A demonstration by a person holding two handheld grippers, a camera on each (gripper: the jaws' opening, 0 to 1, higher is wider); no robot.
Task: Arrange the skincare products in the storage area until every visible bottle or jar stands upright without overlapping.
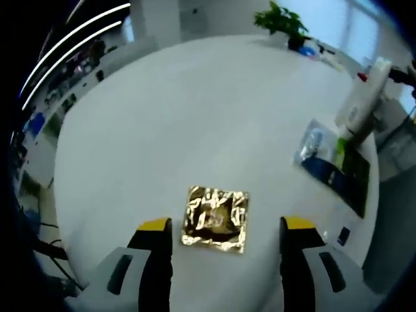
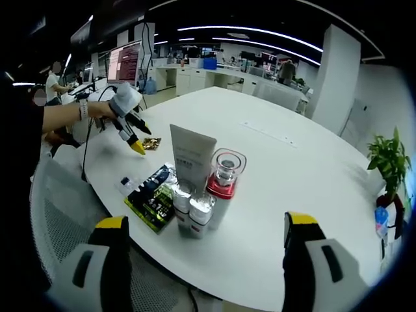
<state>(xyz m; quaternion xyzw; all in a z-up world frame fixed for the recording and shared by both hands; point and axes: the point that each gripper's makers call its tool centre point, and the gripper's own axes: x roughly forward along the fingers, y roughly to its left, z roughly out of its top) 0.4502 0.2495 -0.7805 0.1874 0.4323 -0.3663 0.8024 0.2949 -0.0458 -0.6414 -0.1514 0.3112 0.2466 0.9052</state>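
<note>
A crumpled gold foil sachet [image 1: 216, 219] lies flat on the white table [image 1: 195, 117], just ahead of my left gripper [image 1: 227, 224], whose jaws stand open on either side of it. Far right, a white tube [image 1: 361, 97] stands beside a dark packet [image 1: 341, 172]. In the right gripper view the white tube [image 2: 192, 156], a red-banded bottle with a clear cap [image 2: 224, 182] and two small bottles [image 2: 192, 208] stand upright in a tight cluster. The dark packet [image 2: 153, 188] lies flat left of them. My right gripper [image 2: 207, 221] is open, short of the cluster. The left gripper [image 2: 136, 144] hovers by the gold sachet [image 2: 153, 143].
A potted plant [image 1: 283, 19] stands at the table's far edge, also seen as a plant [image 2: 390, 159] on the right. A mesh chair [image 2: 58, 227] sits at the near table edge. A person's hand [image 2: 97, 110] holds the left gripper. Desks and a monitor [image 2: 123, 62] lie beyond.
</note>
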